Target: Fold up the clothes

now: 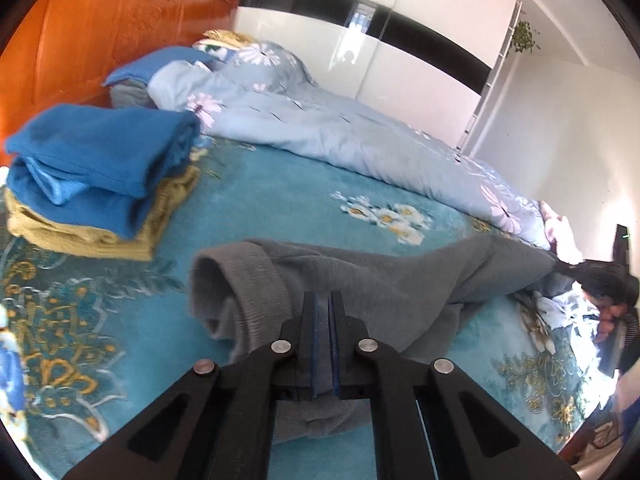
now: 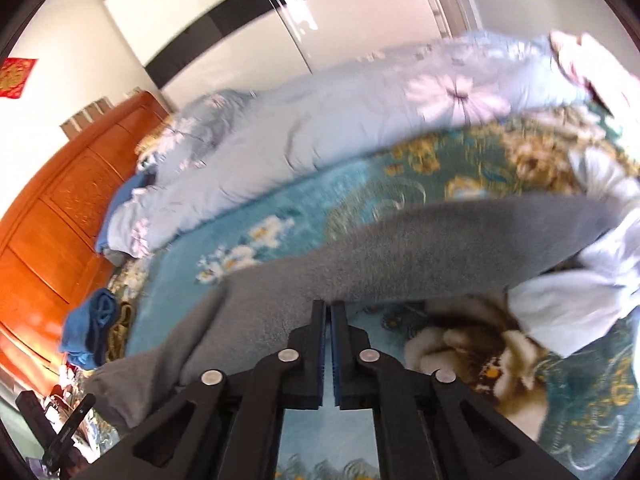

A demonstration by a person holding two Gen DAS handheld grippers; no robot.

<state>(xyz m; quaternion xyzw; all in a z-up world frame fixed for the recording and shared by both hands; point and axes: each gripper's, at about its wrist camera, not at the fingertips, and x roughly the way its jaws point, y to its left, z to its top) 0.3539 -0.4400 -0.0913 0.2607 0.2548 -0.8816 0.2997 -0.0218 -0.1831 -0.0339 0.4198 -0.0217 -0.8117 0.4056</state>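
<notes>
The left gripper (image 1: 323, 300) is clenched on the grey garment (image 1: 384, 276), its ribbed cuff (image 1: 240, 284) curling just left of the jaws. The cloth stretches away to the right across the teal floral blanket (image 1: 280, 196) on the bed. The right gripper (image 2: 328, 310) is clenched too, its tips at the garment's near edge (image 2: 400, 256); whether cloth is pinched there I cannot tell. Folded blue and mustard clothes (image 1: 96, 176) lie well left of the left gripper.

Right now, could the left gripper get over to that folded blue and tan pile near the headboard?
Probably not yet. The way across the teal blanket to the folded pile looks free, but the left gripper is shut on the grey garment, so it would likely drag that along unless it lets go first.
</notes>
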